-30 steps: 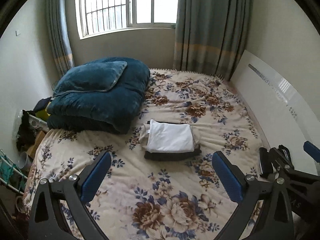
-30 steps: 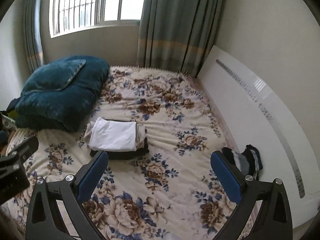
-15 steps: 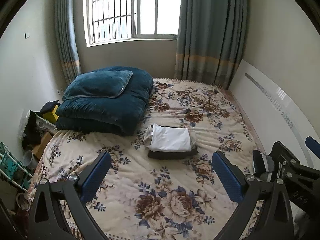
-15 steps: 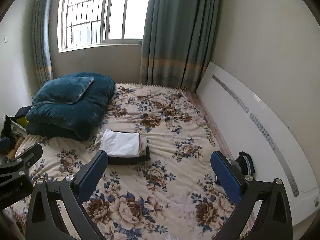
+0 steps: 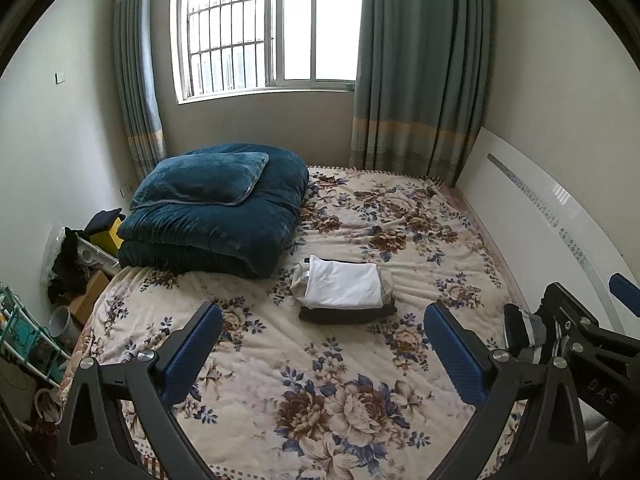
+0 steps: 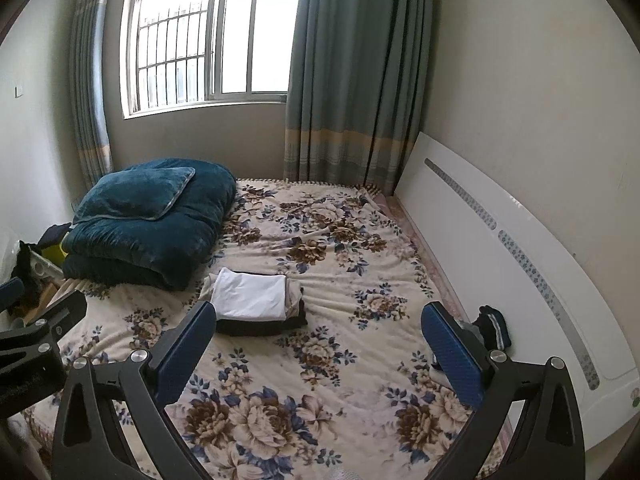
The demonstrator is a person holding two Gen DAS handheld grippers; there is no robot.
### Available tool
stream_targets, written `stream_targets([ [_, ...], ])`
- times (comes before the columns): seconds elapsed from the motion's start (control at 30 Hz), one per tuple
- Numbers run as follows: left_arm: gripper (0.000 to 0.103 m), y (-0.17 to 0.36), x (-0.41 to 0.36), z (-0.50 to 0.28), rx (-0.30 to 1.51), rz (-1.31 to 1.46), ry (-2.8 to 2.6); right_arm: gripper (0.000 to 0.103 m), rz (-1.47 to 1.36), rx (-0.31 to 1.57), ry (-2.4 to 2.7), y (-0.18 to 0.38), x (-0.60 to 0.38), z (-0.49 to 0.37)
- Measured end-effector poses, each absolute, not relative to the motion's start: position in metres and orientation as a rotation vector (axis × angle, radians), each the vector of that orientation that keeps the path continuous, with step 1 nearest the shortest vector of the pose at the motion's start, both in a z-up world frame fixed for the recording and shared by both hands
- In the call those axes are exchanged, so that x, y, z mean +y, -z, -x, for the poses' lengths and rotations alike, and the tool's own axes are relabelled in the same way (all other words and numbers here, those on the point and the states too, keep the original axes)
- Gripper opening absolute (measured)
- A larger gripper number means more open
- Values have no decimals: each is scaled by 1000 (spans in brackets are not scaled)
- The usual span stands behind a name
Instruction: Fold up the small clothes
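Observation:
A stack of folded clothes [image 5: 346, 294], white on top of beige and black pieces, lies in the middle of the floral bed [image 5: 360, 400]; it also shows in the right wrist view [image 6: 254, 300]. A dark striped sock bundle [image 6: 494, 326] lies at the bed's right edge by the headboard, also seen in the left wrist view [image 5: 524, 330]. My left gripper [image 5: 324, 354] is open and empty, well back from the stack. My right gripper [image 6: 316, 354] is open and empty, held above the near part of the bed.
A folded teal quilt with a pillow [image 5: 216, 208] sits at the bed's far left. A white headboard [image 6: 520, 264] runs along the right. Boxes, a rack and clutter [image 5: 72, 280] stand on the floor at left. Window and curtains are behind.
Both grippers have pulled back and risen away from the bed, so the stack looks smaller and more of the room shows. Both stay open and empty.

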State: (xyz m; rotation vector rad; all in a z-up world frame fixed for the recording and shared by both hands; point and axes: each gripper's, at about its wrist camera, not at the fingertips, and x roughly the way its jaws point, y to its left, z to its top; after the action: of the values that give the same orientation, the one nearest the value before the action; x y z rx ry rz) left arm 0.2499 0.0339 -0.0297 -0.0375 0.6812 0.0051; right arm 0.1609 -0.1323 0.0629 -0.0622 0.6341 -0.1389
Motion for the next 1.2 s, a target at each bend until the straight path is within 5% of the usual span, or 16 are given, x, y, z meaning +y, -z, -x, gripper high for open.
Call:
stream_targets([
  [1.2,103,18,33,-242,660,34,-11,103,44,628,116,-70,-138,-160],
])
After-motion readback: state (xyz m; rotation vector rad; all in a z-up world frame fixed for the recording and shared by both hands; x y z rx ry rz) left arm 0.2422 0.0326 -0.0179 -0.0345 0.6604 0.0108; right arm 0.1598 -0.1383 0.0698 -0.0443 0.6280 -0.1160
